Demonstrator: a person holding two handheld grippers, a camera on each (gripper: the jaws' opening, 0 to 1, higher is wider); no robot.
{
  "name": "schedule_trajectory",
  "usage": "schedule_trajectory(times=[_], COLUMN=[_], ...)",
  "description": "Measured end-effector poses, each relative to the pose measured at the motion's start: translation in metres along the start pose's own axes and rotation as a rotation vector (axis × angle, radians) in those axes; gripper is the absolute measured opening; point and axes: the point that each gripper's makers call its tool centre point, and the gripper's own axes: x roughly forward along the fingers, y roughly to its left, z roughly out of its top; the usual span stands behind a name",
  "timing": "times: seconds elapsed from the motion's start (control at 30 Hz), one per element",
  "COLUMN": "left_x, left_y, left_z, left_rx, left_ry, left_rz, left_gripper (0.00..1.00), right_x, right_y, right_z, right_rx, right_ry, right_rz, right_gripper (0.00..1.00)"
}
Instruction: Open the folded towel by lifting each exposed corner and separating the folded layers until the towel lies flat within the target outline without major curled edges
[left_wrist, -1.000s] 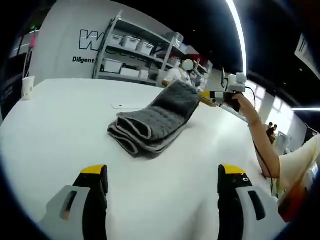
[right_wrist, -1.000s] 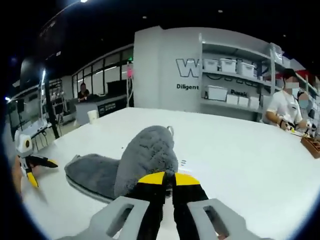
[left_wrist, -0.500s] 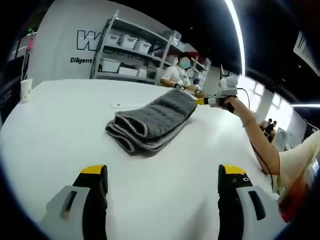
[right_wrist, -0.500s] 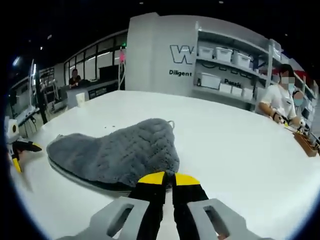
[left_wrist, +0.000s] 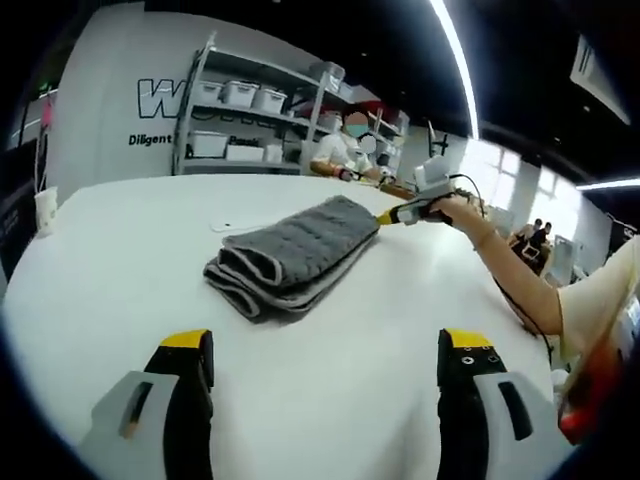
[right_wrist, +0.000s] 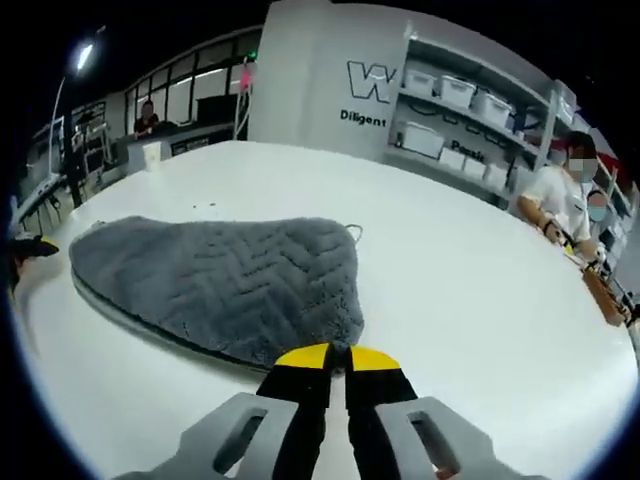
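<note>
In the right gripper view, the right gripper (right_wrist: 335, 352) has its yellow-tipped jaws pressed together on the near edge of the grey towel (right_wrist: 220, 285), pinching the corner that lies closest to the camera. The towel spreads away from the jaws toward the left of that view, its quilted top layer lying low on the white table (right_wrist: 470, 290), with the folded edges of lower layers showing as a thin dark line beneath it. In the left gripper view, the left gripper (left_wrist: 325, 355) has its jaws standing wide apart with nothing between them, hovering over bare table (left_wrist: 110, 260) short of the towel (left_wrist: 295, 250). The towel lies ahead of it, well apart from the jaws, still folded in several layers whose rounded folds face the camera. At its far end the right gripper (left_wrist: 395, 214) meets the towel's corner, held by a hand (left_wrist: 450, 208) on an outstretched arm that reaches in from the right. Shelving with white bins (left_wrist: 235, 95) stands behind the table.
</note>
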Motion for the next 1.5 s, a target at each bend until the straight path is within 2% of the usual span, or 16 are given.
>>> schedule_trajectory(times=[0.1,0.2,0.3,0.63,0.7,0.83,1.0,1.1,1.17,1.27,1.33,1.5], left_x=[0.000,-0.001,-0.001,0.000,0.000,-0.001,-0.004,-0.007,-0.007,-0.007,-0.006,-0.007], left_y=[-0.001,-0.003,-0.004,0.000,0.000,-0.001,-0.003,-0.005,-0.006,-0.006,-0.007,-0.008], left_z=[0.000,0.001,0.002,0.001,0.002,0.001,0.001,0.001,0.002,0.004,0.003,0.005], left_rx=[0.009,0.023,0.037,0.041,0.041,0.042,0.040,0.043,0.043,0.041,0.041,0.043], left_ry=[0.003,0.003,0.003,0.018,0.017,0.016,0.011,0.006,0.002,-0.002,0.000,-0.005], left_rz=[-0.003,-0.004,-0.006,0.002,0.002,0.003,0.002,0.006,0.006,0.002,0.000,-0.001], left_gripper=[0.91,0.91,0.91,0.91,0.91,0.91,0.91,0.91,0.91,0.91,0.91,0.91], right_x=[0.004,0.003,0.003,0.001,-0.002,-0.010,-0.032,-0.042,-0.050,-0.065,-0.078,-0.103], right_y=[-0.001,-0.001,-0.001,-0.008,-0.011,-0.020,-0.032,-0.029,-0.024,-0.032,-0.035,-0.035], right_z=[-0.007,-0.006,-0.006,-0.002,0.000,0.001,0.013,0.019,0.015,0.013,0.017,0.013], right_rx=[-0.050,-0.063,-0.135,-0.181,-0.174,-0.191,-0.198,-0.209,-0.201,-0.189,-0.157,-0.104], right_ry=[0.024,0.024,0.035,0.046,0.034,0.052,0.060,0.058,0.071,0.088,0.055,0.038], right_rz=[-0.002,-0.008,-0.019,-0.047,-0.071,-0.131,-0.209,-0.209,-0.186,-0.205,-0.201,-0.171], right_gripper=[0.00,0.00,0.00,0.04,0.10,0.25,0.52,0.63,0.71,0.79,0.86,0.99])
